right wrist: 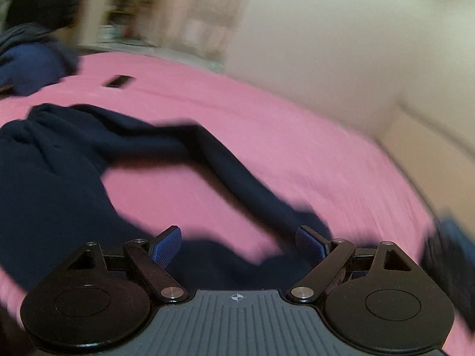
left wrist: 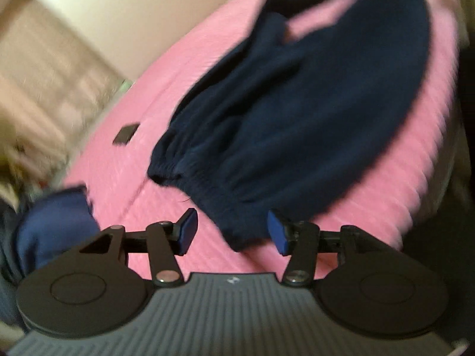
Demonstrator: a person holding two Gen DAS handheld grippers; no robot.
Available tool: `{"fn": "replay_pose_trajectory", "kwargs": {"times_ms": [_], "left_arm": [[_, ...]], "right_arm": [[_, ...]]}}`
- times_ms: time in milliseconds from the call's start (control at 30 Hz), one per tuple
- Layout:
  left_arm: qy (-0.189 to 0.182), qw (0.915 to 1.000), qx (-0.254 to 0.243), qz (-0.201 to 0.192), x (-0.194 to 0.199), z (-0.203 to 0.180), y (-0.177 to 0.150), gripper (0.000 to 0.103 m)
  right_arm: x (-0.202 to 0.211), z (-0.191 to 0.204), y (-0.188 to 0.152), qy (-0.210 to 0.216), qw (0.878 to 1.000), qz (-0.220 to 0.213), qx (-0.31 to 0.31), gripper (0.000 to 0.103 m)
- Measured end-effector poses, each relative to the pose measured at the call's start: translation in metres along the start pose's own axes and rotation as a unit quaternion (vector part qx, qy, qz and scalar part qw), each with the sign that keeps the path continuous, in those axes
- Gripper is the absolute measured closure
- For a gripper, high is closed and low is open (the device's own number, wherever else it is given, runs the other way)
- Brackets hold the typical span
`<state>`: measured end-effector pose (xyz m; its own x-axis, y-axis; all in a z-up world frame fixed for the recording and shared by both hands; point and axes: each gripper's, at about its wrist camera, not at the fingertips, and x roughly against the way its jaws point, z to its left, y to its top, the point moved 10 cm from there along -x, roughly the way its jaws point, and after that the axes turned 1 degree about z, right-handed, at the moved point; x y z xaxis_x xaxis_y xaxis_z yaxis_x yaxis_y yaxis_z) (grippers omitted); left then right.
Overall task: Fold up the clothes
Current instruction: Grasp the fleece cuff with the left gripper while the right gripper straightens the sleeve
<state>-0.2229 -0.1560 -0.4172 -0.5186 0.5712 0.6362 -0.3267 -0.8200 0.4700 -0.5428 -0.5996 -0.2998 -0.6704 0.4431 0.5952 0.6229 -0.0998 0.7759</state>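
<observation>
Both the left tongs (left wrist: 233,231) and right tongs (right wrist: 239,247) gape wide, gripping nothing, poised just above the navy garment (left wrist: 311,112). It sprawls rumpled on the pink bed (left wrist: 184,68), so folding seems barely begun; a blue heap (left wrist: 56,222) waits at the bed's edge.

I am working in a home, most likely a bedroom. A bed (left wrist: 190,68) with a ribbed pink cover fills both views. Dark blue clothes (left wrist: 311,112) lie spread on it, with a second blue pile (left wrist: 56,225) at its edge. A plain cream wall (right wrist: 326,44) stands behind. Blurred pale furniture (left wrist: 38,68) sits beside the bed.
</observation>
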Motion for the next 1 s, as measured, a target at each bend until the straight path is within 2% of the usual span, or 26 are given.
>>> {"fn": "replay_pose_trajectory", "kwargs": {"times_ms": [67,167,300,400,600,633,700,733,767,833,867,967,1000], "left_arm": [[-0.008,0.9992,-0.039,0.002,-0.002,-0.017,0.004,0.062],[-0.004,0.9961,-0.088,0.001,-0.008,-0.033,0.010,0.064],[0.015,0.9871,-0.159,-0.002,-0.018,-0.044,0.009,0.063],[0.018,0.9830,-0.182,-0.009,-0.025,-0.046,0.008,0.063],[0.013,0.9838,-0.179,-0.009,-0.037,-0.040,0.009,0.062],[0.010,0.9852,-0.171,-0.005,-0.038,-0.039,0.010,0.062],[0.007,0.9889,-0.148,0.001,-0.039,-0.036,0.010,0.062],[0.006,0.9903,-0.139,0.003,-0.039,-0.035,0.010,0.062],[0.007,0.9913,-0.131,0.004,-0.040,-0.035,0.010,0.062],[0.010,0.9920,-0.126,0.007,-0.039,-0.035,0.010,0.064],[0.012,0.9922,-0.124,0.009,-0.039,-0.036,0.010,0.065],[0.018,0.9911,-0.131,0.015,-0.036,-0.039,0.011,0.068],[0.020,0.9908,-0.132,0.017,-0.036,-0.040,0.011,0.068]], "right_arm": [[0.008,-0.035,-0.022,0.000,0.997,0.024,-0.073,0.017],[0.005,-0.078,-0.041,-0.002,0.985,0.038,-0.169,0.017],[-0.013,-0.115,-0.039,0.001,0.973,0.037,-0.228,0.017],[-0.044,-0.135,-0.016,0.011,0.969,0.031,-0.246,0.017],[-0.124,-0.198,0.008,-0.016,0.943,0.041,-0.330,0.018],[-0.134,-0.204,0.007,-0.017,0.941,0.050,-0.336,0.022],[-0.150,-0.213,0.002,-0.010,0.934,0.071,-0.351,0.068],[-0.151,-0.217,0.001,-0.007,0.931,0.073,-0.359,0.081],[-0.145,-0.221,0.000,-0.004,0.928,0.066,-0.367,0.101],[-0.132,-0.230,-0.002,0.003,0.922,0.051,-0.383,0.101],[-0.118,-0.236,0.002,0.002,0.923,0.030,-0.385,0.101],[-0.036,-0.261,0.012,-0.031,0.921,-0.081,-0.380,0.101],[-0.013,-0.268,0.002,-0.051,0.917,-0.103,-0.381,0.101]]}}
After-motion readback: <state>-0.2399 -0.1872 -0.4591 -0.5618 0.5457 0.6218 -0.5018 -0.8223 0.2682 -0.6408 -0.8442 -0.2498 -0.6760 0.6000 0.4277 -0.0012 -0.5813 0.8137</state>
